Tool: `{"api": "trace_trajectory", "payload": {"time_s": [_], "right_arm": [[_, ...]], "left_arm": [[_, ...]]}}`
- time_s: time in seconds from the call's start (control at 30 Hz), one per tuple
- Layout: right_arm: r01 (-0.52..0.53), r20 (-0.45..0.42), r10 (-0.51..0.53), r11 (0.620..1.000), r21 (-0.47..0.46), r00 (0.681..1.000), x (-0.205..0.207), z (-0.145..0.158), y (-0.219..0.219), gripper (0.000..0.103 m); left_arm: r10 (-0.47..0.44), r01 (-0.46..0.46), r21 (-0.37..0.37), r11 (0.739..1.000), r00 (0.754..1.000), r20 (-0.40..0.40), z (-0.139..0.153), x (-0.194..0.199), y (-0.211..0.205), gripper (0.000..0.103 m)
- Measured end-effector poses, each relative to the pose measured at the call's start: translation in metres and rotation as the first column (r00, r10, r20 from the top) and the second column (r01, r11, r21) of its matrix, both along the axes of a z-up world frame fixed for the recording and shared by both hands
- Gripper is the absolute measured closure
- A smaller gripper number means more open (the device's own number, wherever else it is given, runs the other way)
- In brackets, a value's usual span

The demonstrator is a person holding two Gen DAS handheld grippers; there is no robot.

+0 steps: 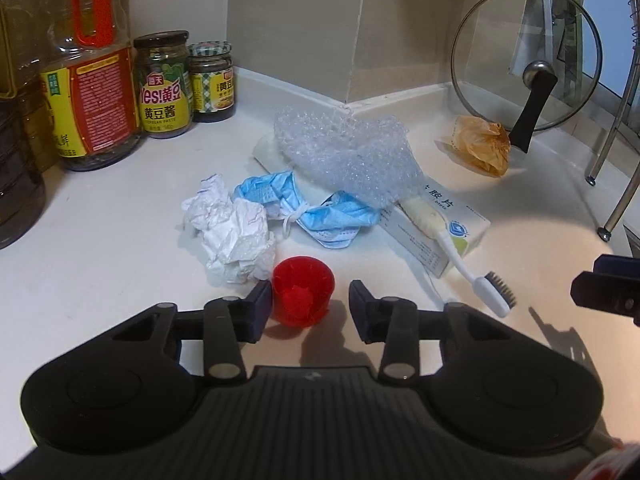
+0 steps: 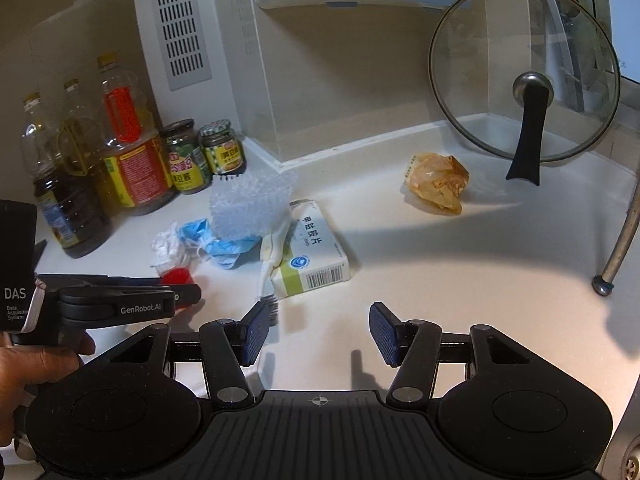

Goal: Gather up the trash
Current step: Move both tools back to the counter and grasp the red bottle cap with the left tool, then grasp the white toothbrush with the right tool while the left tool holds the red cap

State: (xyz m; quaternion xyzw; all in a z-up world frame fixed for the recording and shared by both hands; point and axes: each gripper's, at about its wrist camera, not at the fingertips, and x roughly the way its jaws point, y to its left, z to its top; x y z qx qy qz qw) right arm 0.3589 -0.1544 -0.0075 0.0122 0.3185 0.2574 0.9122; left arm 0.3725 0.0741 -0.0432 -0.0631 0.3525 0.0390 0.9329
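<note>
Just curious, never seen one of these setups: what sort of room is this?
Most likely a home kitchen counter: cooking oil bottles and sauce jars by the wall, and a glass pan lid propped upright.

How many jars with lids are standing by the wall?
2. A taller jar stands beside the big oil bottle, and a shorter jar with a checked lid stands right next to it, nearer the corner. Another could be hidden behind the bottles.

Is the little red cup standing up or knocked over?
Knocked over. The red cup lies on its side on the counter, its round mouth facing sideways, between the left tongs.
</note>
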Motion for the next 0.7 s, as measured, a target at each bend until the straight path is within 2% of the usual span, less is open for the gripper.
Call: {"api": "trace_trajectory", "payload": {"time_s": [0.07, 0.33, 0.5, 0.7], "right_arm": [[0.008, -0.001, -0.008, 1.0, -0.003, 1.0, 0.005, -0.001, 0.004, 0.047], [-0.036, 0.015, 0.036, 0.999, -0.003, 0.999, 0.026, 0.002, 0.038, 0.047], [-0.098, 0.022, 0.099, 0.993, -0.065, 0.995, 0.048, -0.005, 0.077, 0.047], [-0.104, 0.032, 0.109, 0.985, -0.14, 0.994, 0.066, -0.018, 0.107, 0.048]], "left_arm": [[-0.006, 0.006, 0.0, 1.0, 1.0, -0.008, -0.001, 0.001, 0.002, 0.074], [-0.027, 0.026, -0.052, 0.998, 1.0, -0.002, 0.01, -0.029, 0.009, 0.074], [-0.011, 0.011, -0.077, 0.997, 1.0, -0.004, 0.014, -0.048, 0.018, 0.074], [0.005, -0.005, -0.076, 0.997, 1.0, 0.006, 0.021, -0.066, 0.026, 0.074]]}}
